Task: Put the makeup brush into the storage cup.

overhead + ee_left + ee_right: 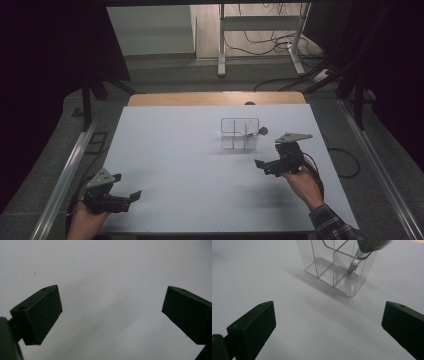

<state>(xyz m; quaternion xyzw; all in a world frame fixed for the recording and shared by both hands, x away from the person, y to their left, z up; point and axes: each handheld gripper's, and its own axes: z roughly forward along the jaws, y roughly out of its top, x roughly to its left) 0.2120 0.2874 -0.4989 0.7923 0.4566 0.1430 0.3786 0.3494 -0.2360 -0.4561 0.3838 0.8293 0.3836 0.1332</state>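
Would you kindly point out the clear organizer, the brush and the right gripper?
clear organizer (325, 267): right gripper view, inner divider wall.
brush (355, 262): right gripper view, metal ferrule.
right gripper (267, 166): high view, between its open jaws.

The left gripper (131, 195) is matte black with a grey three-cornered plate on top. The right gripper (261, 165) is built the same, and a black cable loops from its rear. Its fingers (253, 331) are blocky black wedges with a small round hole near each top edge. A plaid sleeve (332, 224) covers the right wrist.
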